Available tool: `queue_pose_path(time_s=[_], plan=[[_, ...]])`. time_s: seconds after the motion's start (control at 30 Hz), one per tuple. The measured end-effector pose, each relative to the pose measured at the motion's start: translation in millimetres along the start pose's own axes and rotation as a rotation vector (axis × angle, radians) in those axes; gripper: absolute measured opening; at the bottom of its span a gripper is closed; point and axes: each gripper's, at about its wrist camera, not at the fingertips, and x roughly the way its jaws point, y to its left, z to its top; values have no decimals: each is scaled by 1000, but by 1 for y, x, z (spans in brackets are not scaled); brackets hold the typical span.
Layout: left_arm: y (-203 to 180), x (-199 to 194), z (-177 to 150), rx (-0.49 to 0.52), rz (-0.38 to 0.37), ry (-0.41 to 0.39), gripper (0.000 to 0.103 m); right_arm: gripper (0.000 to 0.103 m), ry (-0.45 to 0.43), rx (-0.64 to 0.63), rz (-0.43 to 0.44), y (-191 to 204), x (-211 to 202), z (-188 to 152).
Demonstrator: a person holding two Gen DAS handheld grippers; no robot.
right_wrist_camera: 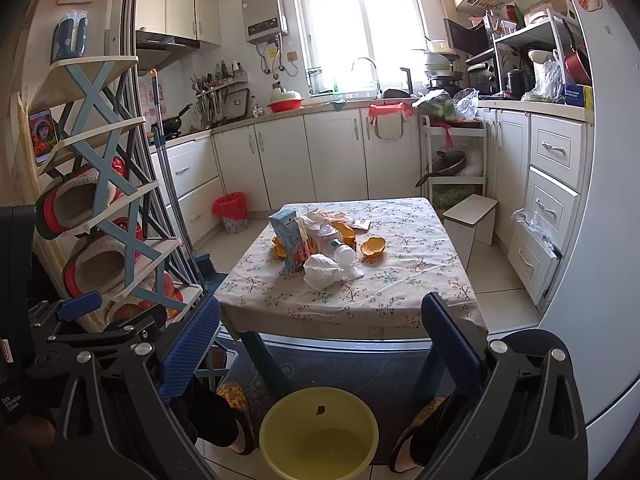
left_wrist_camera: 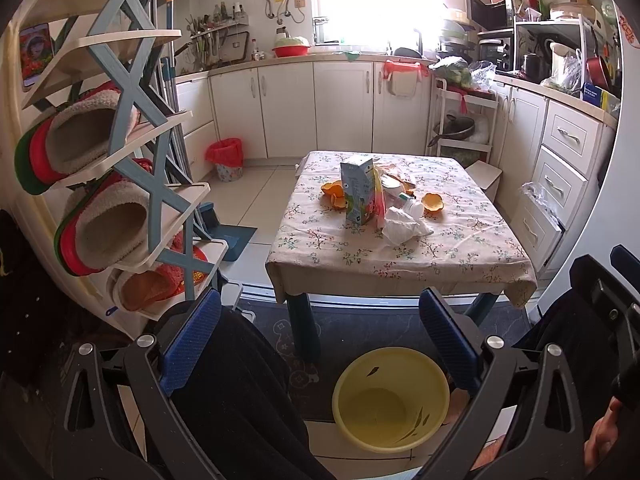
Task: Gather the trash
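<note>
While both grippers hover with fingers spread and empty, trash covers the counter above a yellow bucket.

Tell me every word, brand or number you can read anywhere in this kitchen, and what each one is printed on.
"Data Acquisition System": black device at the right view's lower left edge, letters small and partly cut off.
Milk carton: print too small to read.
Blue box on the counter: white lettering, blurred.
Water heater: panel marks unreadable.
Red sticker at the left view's right edge: letters cut off.
</note>
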Motion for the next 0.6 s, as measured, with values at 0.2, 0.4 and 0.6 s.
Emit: queue_pose_path(time_s=[0.2, 0.4, 0.6], plan=[[0, 0, 0, 0, 0, 1, 95, 97, 1, 0, 0, 0, 0, 0], [1, 1, -1, 0, 0, 5, 95, 97, 10, -1, 0, 0, 2, -2], [-3, 2, -12, 3, 0, 19, 95, 97, 24, -4, -3, 2, 7, -6]])
